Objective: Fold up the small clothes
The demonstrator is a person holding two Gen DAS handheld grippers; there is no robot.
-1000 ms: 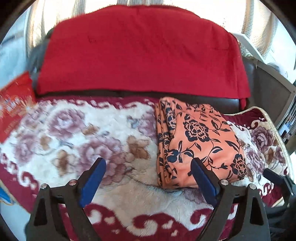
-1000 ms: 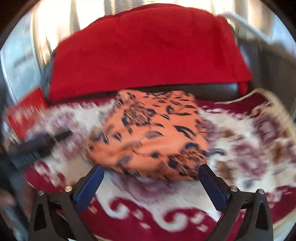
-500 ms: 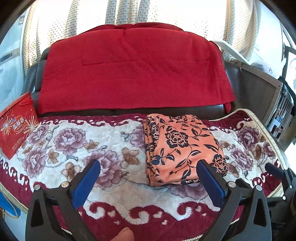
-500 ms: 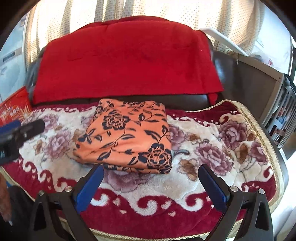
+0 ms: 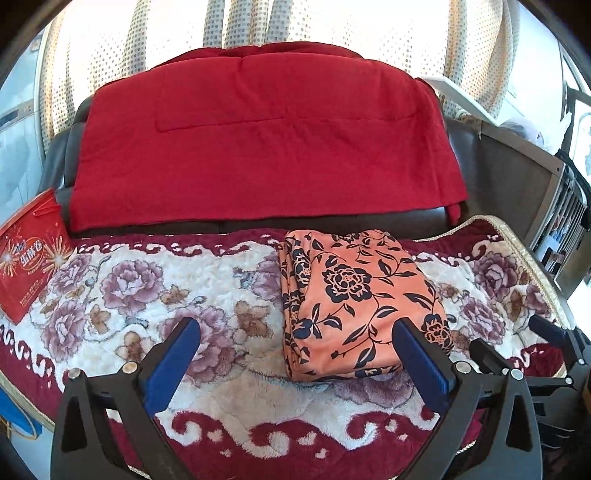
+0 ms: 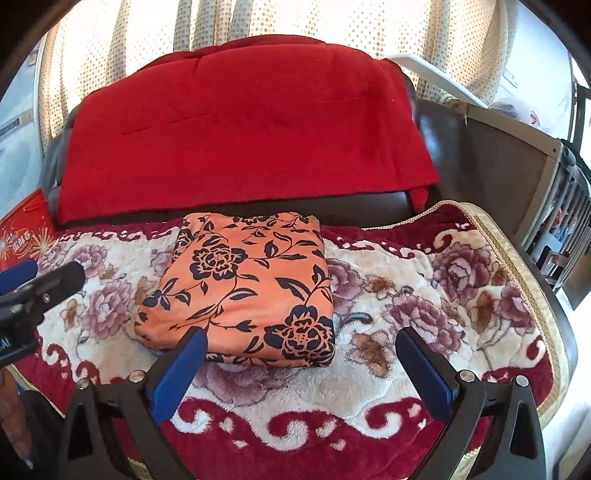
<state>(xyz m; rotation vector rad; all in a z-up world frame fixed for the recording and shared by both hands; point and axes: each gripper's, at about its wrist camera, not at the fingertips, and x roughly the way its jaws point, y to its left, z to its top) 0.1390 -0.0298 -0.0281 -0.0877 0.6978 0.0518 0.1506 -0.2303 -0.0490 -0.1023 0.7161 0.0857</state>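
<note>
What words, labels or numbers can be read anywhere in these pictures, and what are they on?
Red packet at the left end of the floral blanket: large white Chinese characters between firework bursts, too blurred to quote for certain.
Same red packet: lines of small print below, too small to read.
Orange floral folded garment, red cover, dotted curtain: no text.

red blanket (image 5: 266,144) over sofa back, floral plush cover (image 5: 122,295), red gift box (image 5: 26,258)
</note>
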